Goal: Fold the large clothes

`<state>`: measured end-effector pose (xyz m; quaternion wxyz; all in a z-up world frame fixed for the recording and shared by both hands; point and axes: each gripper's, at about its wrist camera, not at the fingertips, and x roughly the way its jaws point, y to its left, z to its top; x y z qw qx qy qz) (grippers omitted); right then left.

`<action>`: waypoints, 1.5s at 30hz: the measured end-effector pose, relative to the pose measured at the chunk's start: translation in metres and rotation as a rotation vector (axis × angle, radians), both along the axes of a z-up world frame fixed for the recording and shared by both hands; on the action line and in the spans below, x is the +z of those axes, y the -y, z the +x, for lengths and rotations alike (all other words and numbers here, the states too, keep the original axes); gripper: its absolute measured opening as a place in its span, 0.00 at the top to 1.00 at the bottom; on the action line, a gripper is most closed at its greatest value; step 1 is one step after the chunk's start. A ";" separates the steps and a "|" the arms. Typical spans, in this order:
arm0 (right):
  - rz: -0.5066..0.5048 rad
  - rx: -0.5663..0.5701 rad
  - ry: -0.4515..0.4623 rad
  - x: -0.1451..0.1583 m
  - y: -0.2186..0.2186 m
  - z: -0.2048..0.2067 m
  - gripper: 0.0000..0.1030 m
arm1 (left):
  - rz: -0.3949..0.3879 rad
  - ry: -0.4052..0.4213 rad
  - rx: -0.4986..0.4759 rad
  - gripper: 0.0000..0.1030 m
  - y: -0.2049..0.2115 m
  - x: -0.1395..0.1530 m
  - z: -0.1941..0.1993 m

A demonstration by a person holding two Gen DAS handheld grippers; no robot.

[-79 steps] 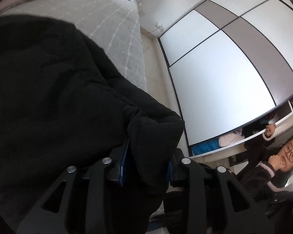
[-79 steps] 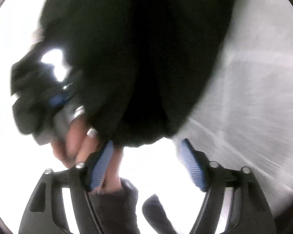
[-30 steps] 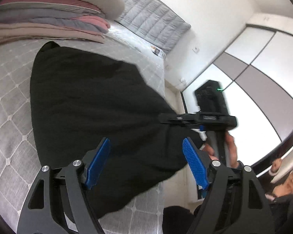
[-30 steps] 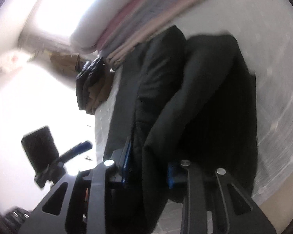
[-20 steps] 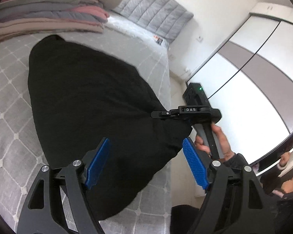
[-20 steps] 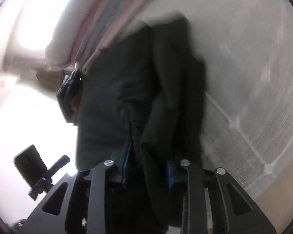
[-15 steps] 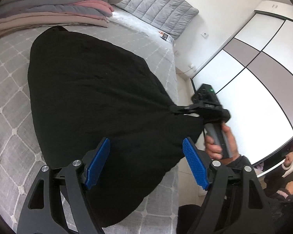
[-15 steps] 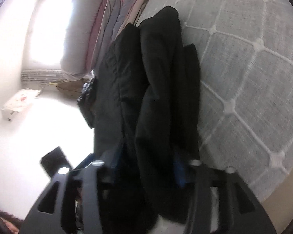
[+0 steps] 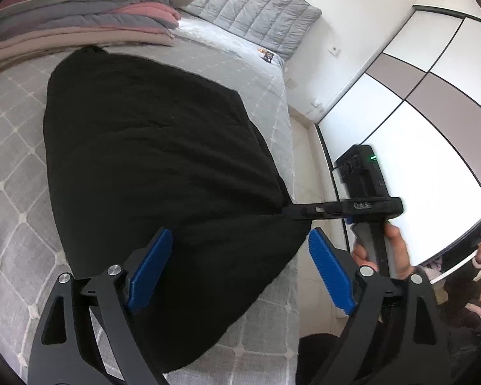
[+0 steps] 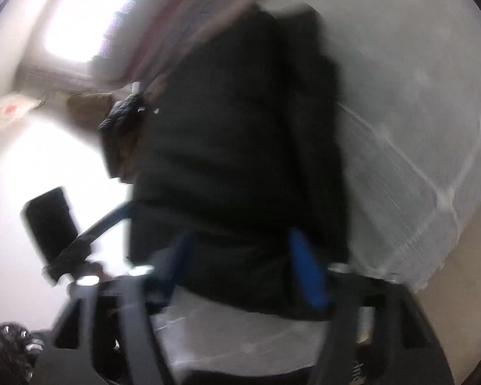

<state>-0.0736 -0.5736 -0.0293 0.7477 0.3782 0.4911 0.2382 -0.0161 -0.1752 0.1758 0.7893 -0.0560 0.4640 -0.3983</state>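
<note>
A large black garment (image 9: 150, 147) lies spread on the grey quilted bed (image 9: 9, 166), its near corner drawn to a point at the bed's right edge. My left gripper (image 9: 240, 269) hovers over that near part. It is open and its jaws are still opening, with cloth below them but not pinched. A hand holds my right gripper (image 9: 288, 211) with its tips at the pointed corner. In the blurred right wrist view the garment (image 10: 240, 134) fills the gap of the right gripper (image 10: 243, 263). Its blue pads stand apart, and its jaws are closing slightly.
Folded blankets (image 9: 80, 16) are stacked at the bed's far left, with a quilted headboard (image 9: 256, 12) behind them. A strip of floor (image 9: 308, 166) separates the bed from the white and taupe wardrobe doors (image 9: 400, 112). A person (image 9: 474, 304) sits at the lower right.
The right gripper came down with the garment's fold onto the bed, and its pads spread from a narrow pinch. The left gripper, shut on cloth earlier, stands open and a little wider.
</note>
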 end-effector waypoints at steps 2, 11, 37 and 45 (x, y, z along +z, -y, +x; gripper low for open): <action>0.057 -0.022 0.074 0.020 0.016 -0.014 0.52 | -0.052 -0.013 0.006 0.19 -0.010 0.009 -0.003; -0.053 -0.088 0.053 0.035 0.073 0.017 0.10 | -0.393 -0.336 0.291 0.07 -0.141 -0.016 0.058; 0.087 0.238 -0.126 -0.046 -0.045 0.120 0.07 | -0.284 -0.534 0.158 0.14 -0.073 -0.104 0.136; 0.128 0.105 -0.058 -0.016 -0.052 0.100 0.47 | -0.202 -0.459 0.209 0.47 -0.067 -0.069 0.123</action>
